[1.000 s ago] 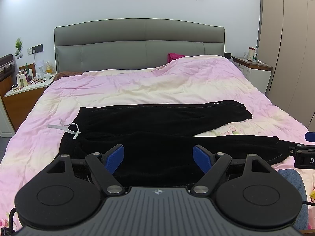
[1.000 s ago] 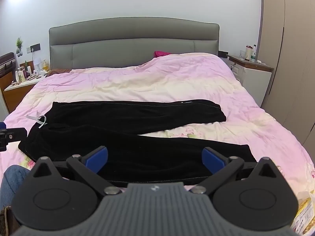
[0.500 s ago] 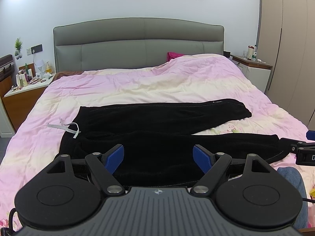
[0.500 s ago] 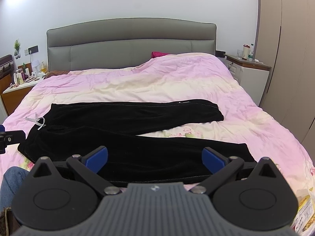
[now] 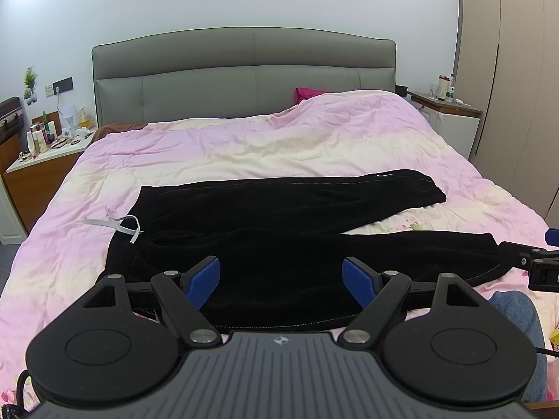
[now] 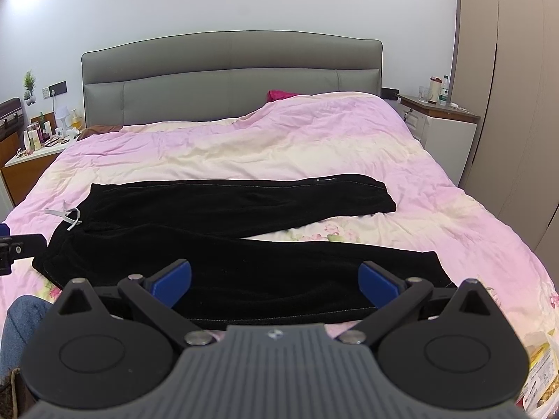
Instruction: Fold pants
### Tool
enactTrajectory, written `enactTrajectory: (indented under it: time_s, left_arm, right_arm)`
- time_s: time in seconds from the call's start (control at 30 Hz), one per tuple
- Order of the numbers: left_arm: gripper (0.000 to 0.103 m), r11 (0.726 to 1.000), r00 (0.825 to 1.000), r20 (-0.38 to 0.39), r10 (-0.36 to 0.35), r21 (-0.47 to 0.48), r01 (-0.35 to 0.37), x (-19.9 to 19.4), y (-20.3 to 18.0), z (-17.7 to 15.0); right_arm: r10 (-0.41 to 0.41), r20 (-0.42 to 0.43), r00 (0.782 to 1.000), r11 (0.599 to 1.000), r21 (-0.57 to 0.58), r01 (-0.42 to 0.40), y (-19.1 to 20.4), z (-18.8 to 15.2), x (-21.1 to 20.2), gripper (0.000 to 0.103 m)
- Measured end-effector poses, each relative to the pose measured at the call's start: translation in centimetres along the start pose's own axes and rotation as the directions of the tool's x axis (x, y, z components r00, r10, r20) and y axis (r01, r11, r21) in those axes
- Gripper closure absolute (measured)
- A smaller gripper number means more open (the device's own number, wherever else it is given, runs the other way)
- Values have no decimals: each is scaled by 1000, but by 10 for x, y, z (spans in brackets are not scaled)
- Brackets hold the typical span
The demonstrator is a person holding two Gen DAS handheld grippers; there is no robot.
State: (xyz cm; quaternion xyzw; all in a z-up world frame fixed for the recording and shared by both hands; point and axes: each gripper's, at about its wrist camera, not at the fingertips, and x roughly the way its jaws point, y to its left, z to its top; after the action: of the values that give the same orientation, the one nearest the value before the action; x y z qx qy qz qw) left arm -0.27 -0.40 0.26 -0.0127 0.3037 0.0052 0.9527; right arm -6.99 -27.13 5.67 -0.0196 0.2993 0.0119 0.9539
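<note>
Lying flat across a pink-and-cream quilted bedspread (image 5: 244,146), the black soft-fabric pants (image 5: 279,216) have their waistband at the left and both legs running to the right, the far leg parted from the near one at the cuffs. A white drawstring (image 5: 115,225) trails off the waistband onto the quilt. The left gripper (image 5: 281,279), with blue-padded fingers (image 5: 204,281), hovers spread wide above the near leg, holding nothing. The right gripper (image 6: 276,279) is likewise spread and empty above the same leg. A grey padded headboard (image 6: 230,80) stands behind.
</note>
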Motion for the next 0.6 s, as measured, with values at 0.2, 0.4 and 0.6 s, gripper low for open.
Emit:
enactTrajectory:
  time_s: [0.2, 0.4, 0.6]
  left_arm:
    - [10, 1000, 1000, 0, 0, 0, 0, 0, 0, 0]
    - [10, 1000, 1000, 0, 0, 0, 0, 0, 0, 0]
    - [10, 1000, 1000, 0, 0, -1, 0, 0, 0, 1]
  right_arm:
    - [8, 2, 1000, 1000, 3, -8, -3, 1, 0, 5]
    - [16, 3, 1000, 1000, 3, -16, -6, 0, 1, 5]
    - [18, 4, 1000, 1000, 2, -18, -6, -1, 1, 5]
